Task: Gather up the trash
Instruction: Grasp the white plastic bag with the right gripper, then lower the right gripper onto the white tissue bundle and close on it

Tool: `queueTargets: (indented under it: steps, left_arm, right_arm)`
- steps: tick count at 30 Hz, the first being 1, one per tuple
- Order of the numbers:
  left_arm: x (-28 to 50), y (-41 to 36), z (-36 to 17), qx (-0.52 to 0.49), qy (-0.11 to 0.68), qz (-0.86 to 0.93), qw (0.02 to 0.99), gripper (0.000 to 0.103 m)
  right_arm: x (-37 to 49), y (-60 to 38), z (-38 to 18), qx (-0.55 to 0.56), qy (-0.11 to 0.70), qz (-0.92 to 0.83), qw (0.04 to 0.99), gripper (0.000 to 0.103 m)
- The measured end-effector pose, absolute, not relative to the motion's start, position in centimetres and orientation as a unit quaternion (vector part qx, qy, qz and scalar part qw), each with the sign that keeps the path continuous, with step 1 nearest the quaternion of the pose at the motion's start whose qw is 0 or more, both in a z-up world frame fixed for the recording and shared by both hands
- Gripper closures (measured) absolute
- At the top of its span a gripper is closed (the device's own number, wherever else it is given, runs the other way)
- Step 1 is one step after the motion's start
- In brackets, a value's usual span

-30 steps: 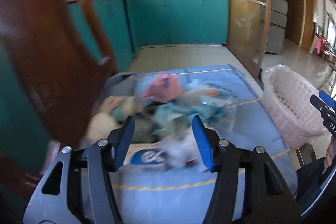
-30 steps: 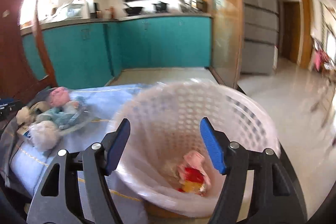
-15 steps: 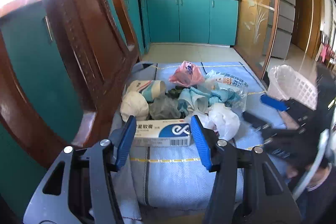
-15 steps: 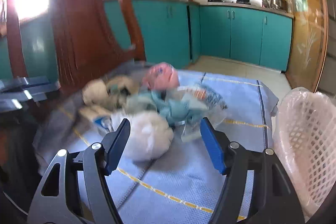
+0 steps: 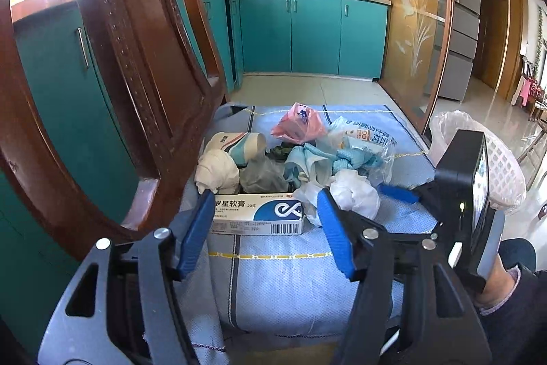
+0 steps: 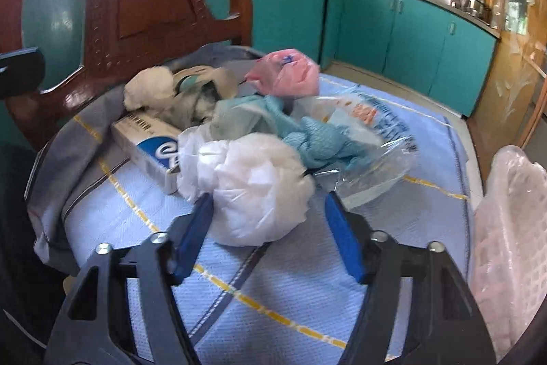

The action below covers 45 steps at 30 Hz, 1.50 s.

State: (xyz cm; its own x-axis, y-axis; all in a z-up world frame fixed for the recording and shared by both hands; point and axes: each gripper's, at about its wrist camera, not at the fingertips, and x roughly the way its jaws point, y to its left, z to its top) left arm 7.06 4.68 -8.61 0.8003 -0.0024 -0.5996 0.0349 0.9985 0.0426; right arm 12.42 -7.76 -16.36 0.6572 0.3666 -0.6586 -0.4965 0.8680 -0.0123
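A pile of trash lies on a blue cloth (image 5: 273, 279) over a chair seat. It holds a white and blue ointment box (image 5: 256, 216), a white plastic bag (image 6: 253, 190), a pink bag (image 5: 297, 124), a teal cloth (image 6: 307, 139), a clear printed wrapper (image 6: 372, 125) and a paper cup (image 5: 239, 142). My left gripper (image 5: 263, 224) is open, its jaws either side of the box. My right gripper (image 6: 270, 221) is open around the white bag; it also shows in the left wrist view (image 5: 398, 194). A pink-lined white basket (image 5: 495, 166) stands to the right.
The carved wooden chair back (image 5: 136, 74) rises close on the left. Teal kitchen cabinets (image 5: 314, 33) stand behind, a glass partition (image 5: 417, 33) and a fridge (image 5: 461, 23) to the right. The basket's edge shows in the right wrist view (image 6: 512, 228).
My right gripper swung from over the basket to the pile and now straddles the white bag. My left gripper closed in on the ointment box.
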Motion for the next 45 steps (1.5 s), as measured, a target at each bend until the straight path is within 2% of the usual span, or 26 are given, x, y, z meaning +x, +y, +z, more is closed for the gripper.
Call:
queueTargets:
  steps: [2,4,7,18,28,33,36,41,45]
  left_arm:
    - [7.0,4.6,-8.7,0.026,0.317,-0.010,0.948,0.040]
    - [6.9,4.5,-8.7,0.028,0.317,-0.010,0.948,0.040]
    - [6.8,4.5,-8.7,0.027,0.318,-0.008,0.948,0.040]
    - [7.6,3.7,-9.9,0.026,0.338,-0.015,0.941,0.038]
    - [8.0,3.0,-11.0,0.031,0.349,-0.019,0.936,0.037]
    - [7.9,3.1,-11.2,0.030,0.352,-0.018,0.935,0.036]
    - [7.9,3.1,-11.2,0.029,0.352,-0.018,0.935,0.034]
    - [7.8,2.9,-11.3,0.029,0.353,-0.020,0.935,0.033]
    - [7.7,2.8,-11.3,0.030,0.353,-0.021,0.935,0.033]
  right_arm:
    - [11.8,-7.4,-16.4,-0.110,0.331,0.246,0.904,0.076]
    - [11.0,-7.4,-16.2,-0.123,0.319,0.258,0.904,0.083]
    - [9.8,-8.1,-15.8,-0.123,0.308,0.269,0.904,0.088]
    - [8.1,-16.2,-13.8,-0.009,0.292,0.224,0.930,0.089]
    - [8.8,-16.7,-15.5,-0.034,0.332,0.168,0.928,0.089]
    - [8.8,-16.5,-15.6,-0.037,0.335,0.168,0.926,0.087]
    - [8.8,-16.7,-15.5,-0.032,0.333,0.166,0.928,0.080]
    - [8.7,-16.9,-15.4,-0.024,0.329,0.163,0.930,0.061]
    - [8.7,-16.8,-15.3,-0.022,0.325,0.162,0.932,0.054]
